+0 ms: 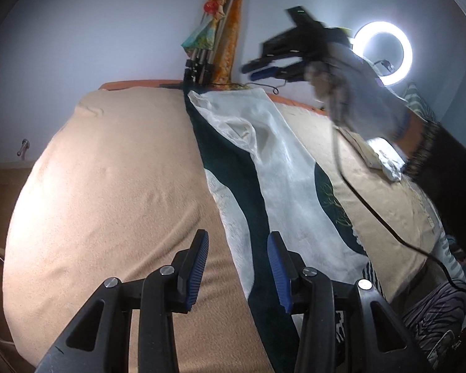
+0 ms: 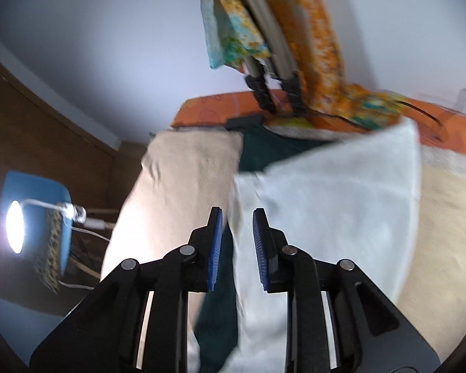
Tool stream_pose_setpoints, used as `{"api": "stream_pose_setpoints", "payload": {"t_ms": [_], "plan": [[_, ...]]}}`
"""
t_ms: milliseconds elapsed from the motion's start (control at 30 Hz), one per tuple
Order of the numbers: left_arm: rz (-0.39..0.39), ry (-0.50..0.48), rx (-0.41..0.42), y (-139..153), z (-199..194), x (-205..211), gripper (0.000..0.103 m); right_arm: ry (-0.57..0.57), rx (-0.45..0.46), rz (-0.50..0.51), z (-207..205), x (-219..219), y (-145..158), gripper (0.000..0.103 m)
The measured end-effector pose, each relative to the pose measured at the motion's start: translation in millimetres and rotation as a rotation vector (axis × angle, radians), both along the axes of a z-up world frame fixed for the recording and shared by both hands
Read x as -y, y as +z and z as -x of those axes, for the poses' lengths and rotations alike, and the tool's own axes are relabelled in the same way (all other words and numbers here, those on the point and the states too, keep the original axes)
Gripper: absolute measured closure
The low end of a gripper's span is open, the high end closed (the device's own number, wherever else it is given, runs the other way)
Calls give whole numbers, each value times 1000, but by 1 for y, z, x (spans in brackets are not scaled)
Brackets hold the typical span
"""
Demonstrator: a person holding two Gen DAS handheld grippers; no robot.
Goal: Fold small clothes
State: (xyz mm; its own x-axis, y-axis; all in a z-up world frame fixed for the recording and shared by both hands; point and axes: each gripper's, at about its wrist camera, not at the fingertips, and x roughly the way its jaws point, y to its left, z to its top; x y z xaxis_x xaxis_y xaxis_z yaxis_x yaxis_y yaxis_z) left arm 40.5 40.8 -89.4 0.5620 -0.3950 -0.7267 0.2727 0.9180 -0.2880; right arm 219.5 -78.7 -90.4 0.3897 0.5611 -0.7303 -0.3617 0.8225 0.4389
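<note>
The green-and-white garment [image 1: 273, 168] lay lengthwise on the beige bedcover [image 1: 108, 186]. The left gripper [image 1: 237, 267] hovered at its near end, jaws apart, empty. The right gripper [image 2: 236, 248] stood above its white fold, jaws parted, gripping nothing.

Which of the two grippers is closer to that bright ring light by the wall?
Right. The right gripper is raised above the cloth's far end, just beside the ring light in the left wrist view. The left gripper hovers low over the white-and-green cloth, at its near end.
</note>
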Motion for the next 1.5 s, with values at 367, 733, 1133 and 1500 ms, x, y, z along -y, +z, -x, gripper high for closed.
{"api": "stream_pose_setpoints", "payload": {"t_ms": [367,733,1133,1500], "plan": [[31,-31,-129,-33,28,8,60,-69,9,86,171,97,-27,81],[135,-10,-243,-59,60,6,61,-9,-168,93,312,106,-126,56],[156,-30,-208,-54,72,15,103,82,-50,230,338,83,-131,100],[153,-17,-231,-63,78,7,103,7,-109,91,347,120,-136,100]]}}
